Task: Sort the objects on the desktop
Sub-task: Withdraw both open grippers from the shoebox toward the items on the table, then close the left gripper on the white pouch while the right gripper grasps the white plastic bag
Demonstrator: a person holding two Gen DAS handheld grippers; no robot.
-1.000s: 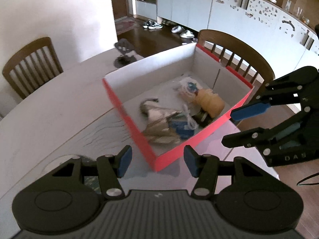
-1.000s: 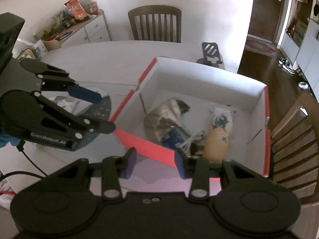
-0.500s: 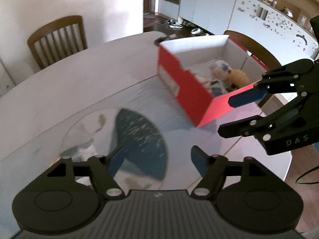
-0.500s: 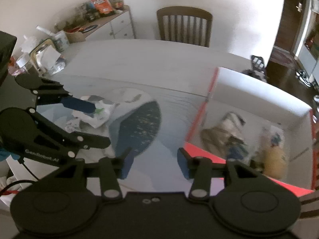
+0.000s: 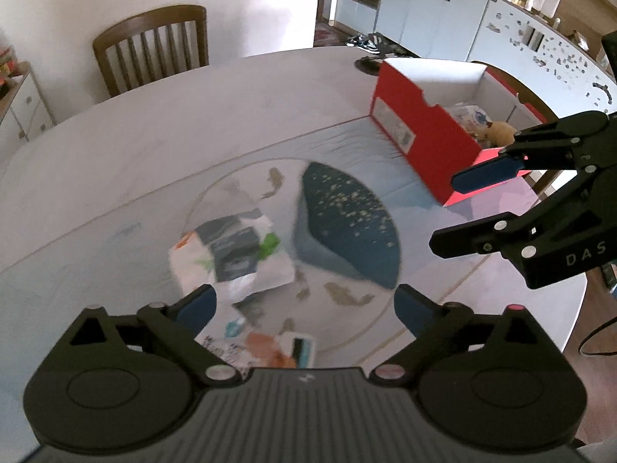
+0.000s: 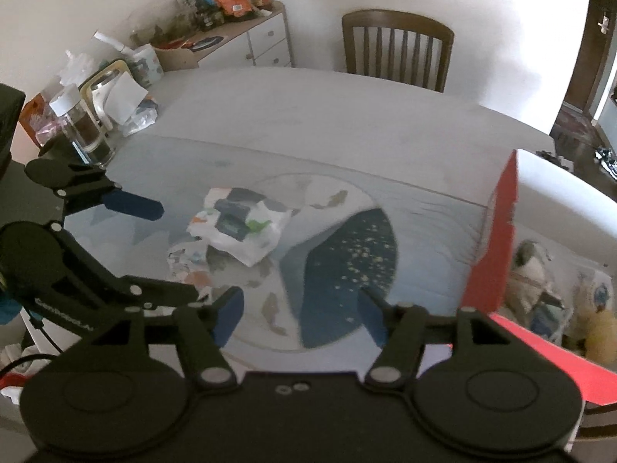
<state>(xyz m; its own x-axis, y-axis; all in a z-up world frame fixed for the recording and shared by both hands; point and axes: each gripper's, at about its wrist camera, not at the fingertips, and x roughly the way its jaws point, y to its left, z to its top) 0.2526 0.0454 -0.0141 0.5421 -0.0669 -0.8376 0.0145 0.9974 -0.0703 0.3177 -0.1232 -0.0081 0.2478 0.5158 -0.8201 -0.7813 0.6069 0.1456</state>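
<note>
I see the white table (image 5: pixel 154 146) with the red box (image 5: pixel 420 142) at the far right, already holding some sorted things. I judge I am between items now, coming for the crumpled packet (image 5: pixel 231 254) lying near the left. The left gripper (image 5: pixel 304 305) is opening, nothing between its jaws; the right gripper (image 6: pixel 300 305) also opens, empty. Next I must lower over the packet. Around it there is free room, and the table edge is well apart.
</note>
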